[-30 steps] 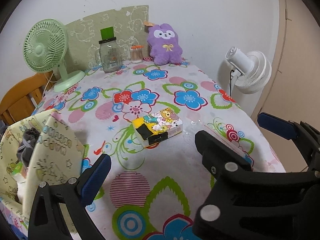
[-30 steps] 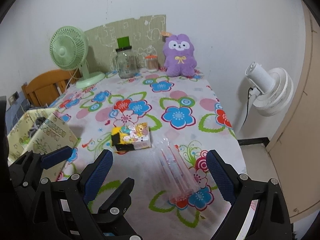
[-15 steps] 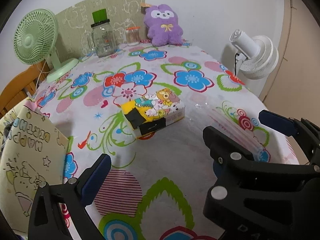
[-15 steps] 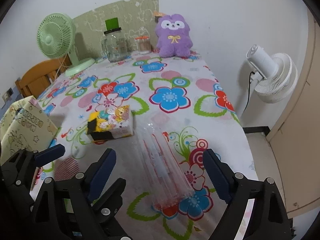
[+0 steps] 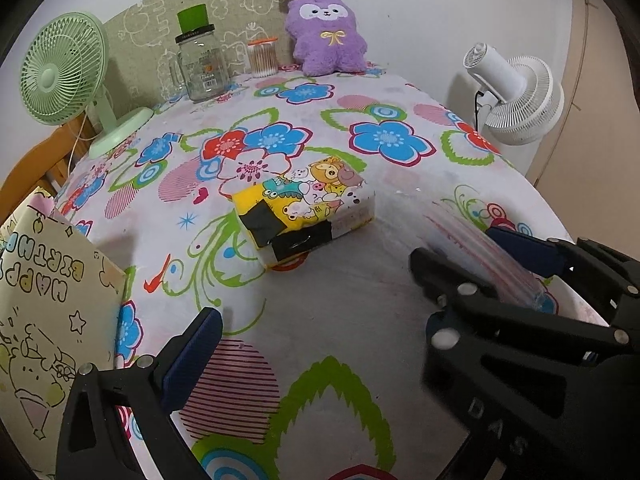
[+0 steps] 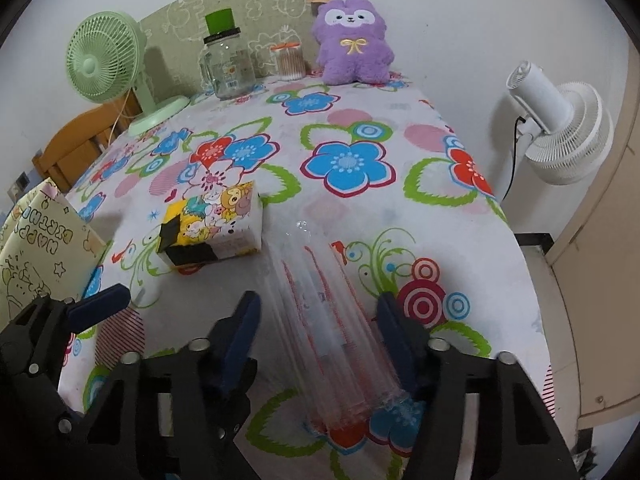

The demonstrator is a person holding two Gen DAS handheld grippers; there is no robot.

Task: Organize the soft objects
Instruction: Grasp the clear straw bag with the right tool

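A soft cartoon-print tissue pack (image 5: 306,210) with black tape lies in the middle of the floral tablecloth; it also shows in the right wrist view (image 6: 214,226). A clear plastic zip bag (image 6: 332,320) lies flat to its right, between the open fingers of my right gripper (image 6: 320,320), which sits low over it. The bag's edge shows in the left wrist view (image 5: 488,256). My left gripper (image 5: 356,292) is open and empty, short of the tissue pack. A purple plush rabbit (image 5: 326,34) sits at the far edge by the wall (image 6: 354,42).
A paper gift bag (image 5: 44,300) stands at the left table edge. A green desk fan (image 5: 64,76), a glass jar (image 5: 200,64) and a cotton swab tub (image 5: 263,57) stand along the back. A white fan (image 6: 556,132) stands off the table's right side.
Both grippers moved forward and lower over the table. The right gripper's fingers have narrowed and now straddle the clear bag. The tissue pack looks nearer to the left gripper.
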